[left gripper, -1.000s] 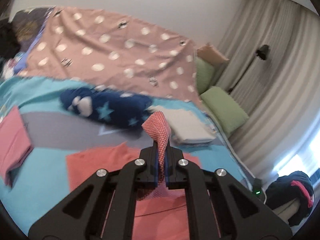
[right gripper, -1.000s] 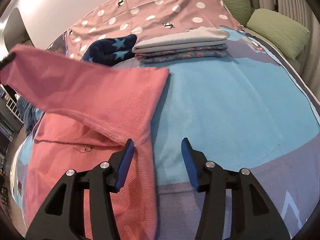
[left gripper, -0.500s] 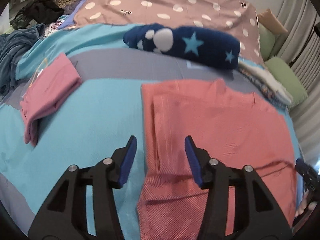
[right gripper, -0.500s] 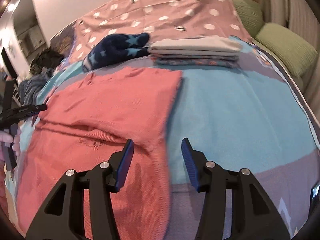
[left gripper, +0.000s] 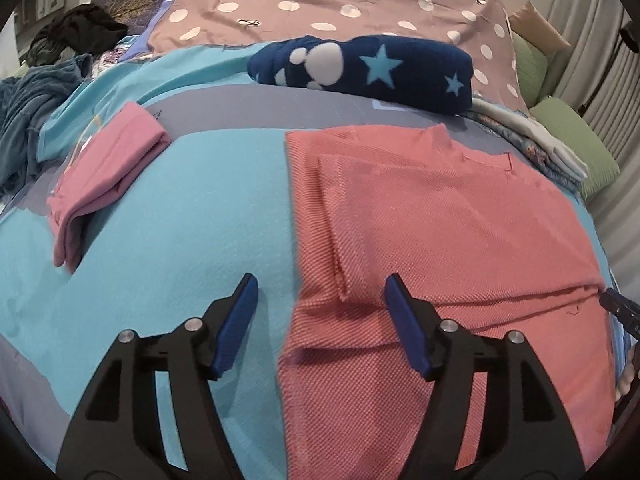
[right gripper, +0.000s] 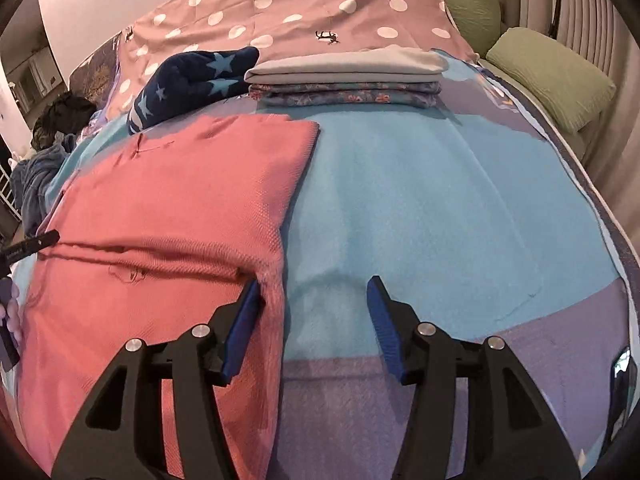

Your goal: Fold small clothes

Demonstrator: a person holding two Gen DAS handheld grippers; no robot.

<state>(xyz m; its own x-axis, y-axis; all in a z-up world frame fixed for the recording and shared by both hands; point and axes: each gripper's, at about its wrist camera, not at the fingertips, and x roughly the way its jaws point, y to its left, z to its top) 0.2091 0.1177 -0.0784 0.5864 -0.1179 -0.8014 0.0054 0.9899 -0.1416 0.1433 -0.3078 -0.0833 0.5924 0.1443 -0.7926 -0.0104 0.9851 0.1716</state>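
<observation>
A coral knit shirt (left gripper: 440, 220) lies flat on the turquoise and grey bedspread (left gripper: 200, 220), its far part folded over onto the near part. My left gripper (left gripper: 322, 284) hovers low over the shirt's left edge. Its jaws are opening, and the edge runs between them untouched. My right gripper (right gripper: 314, 286) is open at the shirt's (right gripper: 168, 208) right edge. Its left finger is over the cloth by the fold's end and its right finger over bare bedspread. Each view shows the other gripper's tip at the shirt's opposite side.
A folded pink garment (left gripper: 104, 176) lies to the left. A navy star blanket (left gripper: 360, 68) and a stack of folded cloths (right gripper: 344, 76) sit behind the shirt. Green pillows (right gripper: 552, 76) line the bed's right side. Dark clothes (left gripper: 40, 92) are heaped at the far left.
My left gripper let go of the shirt's raised corner, came down and opened. The lifted part of the shirt now lies flat over the rest. The right gripper stayed in place, open.
</observation>
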